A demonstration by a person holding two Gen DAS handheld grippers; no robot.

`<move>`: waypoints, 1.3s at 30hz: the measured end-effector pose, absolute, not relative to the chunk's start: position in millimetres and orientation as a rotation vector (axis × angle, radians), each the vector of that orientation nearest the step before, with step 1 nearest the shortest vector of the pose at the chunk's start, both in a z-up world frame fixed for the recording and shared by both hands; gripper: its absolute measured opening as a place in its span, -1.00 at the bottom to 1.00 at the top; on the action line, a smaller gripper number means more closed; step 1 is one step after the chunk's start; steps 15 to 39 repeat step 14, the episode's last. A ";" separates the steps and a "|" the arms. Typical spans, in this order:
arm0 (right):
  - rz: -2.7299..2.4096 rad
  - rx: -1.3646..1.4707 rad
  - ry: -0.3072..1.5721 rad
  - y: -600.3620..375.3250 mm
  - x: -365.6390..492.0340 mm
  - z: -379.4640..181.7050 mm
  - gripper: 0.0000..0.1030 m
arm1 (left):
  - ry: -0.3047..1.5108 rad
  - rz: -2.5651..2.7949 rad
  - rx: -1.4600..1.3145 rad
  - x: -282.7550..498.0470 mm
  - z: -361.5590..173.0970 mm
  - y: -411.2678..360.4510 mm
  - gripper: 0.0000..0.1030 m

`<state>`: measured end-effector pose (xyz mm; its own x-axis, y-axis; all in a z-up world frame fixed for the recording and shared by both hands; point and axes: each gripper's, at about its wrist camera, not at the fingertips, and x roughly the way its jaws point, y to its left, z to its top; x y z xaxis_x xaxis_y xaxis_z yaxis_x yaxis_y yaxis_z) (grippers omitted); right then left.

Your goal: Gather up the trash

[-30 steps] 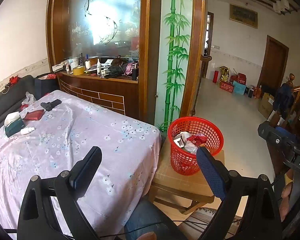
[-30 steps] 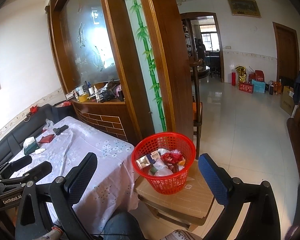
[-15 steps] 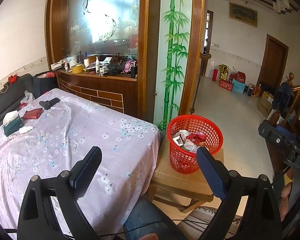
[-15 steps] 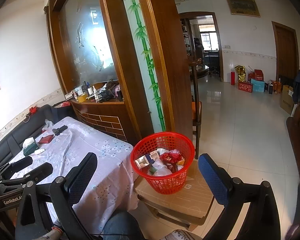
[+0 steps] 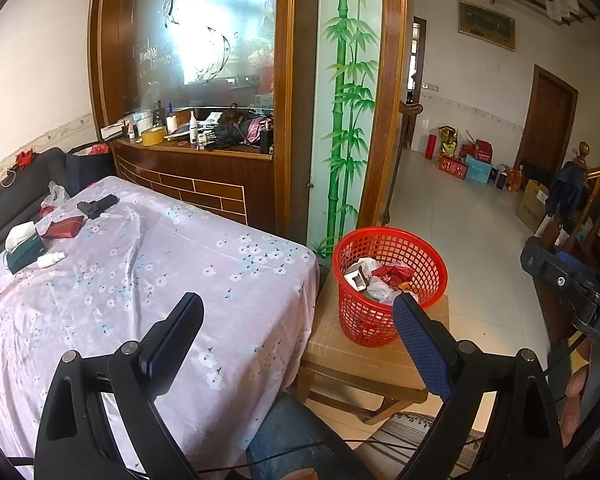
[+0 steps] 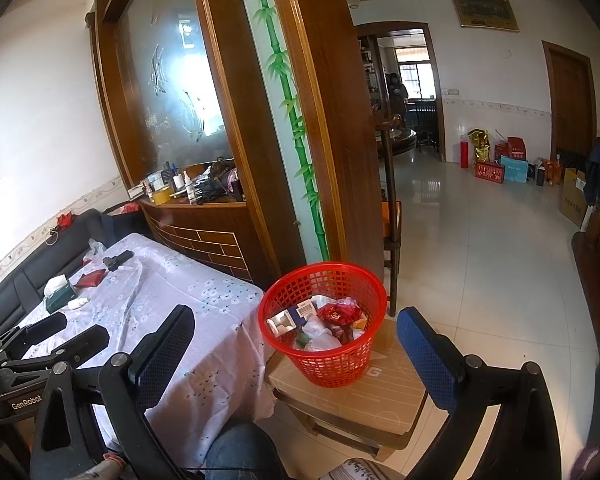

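White "GenRobot" lettering on the black body of the left claw [image 6: 64, 334] in the right wrist view, white letters "DA", cut off, on the right claw [image 5: 572, 280] in the left wrist view, large "G" on the cardboard box [image 6: 380, 384] under the red basket [image 6: 324, 320]

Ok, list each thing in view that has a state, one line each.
left gripper: open, empty.
right gripper: open, empty.
red basket: upright on the cardboard box, partly filled with trash.
tissue box: tissue sticking out.
small white bottle: lying on its side.
wooden door: closed.
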<state>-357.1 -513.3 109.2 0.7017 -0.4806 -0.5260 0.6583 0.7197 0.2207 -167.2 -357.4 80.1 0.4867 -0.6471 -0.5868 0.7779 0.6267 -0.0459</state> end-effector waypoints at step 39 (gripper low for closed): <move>-0.658 0.434 0.465 -521.5 -363.1 104.7 0.99 | 0.685 -0.943 0.211 -147.4 65.5 -365.9 0.84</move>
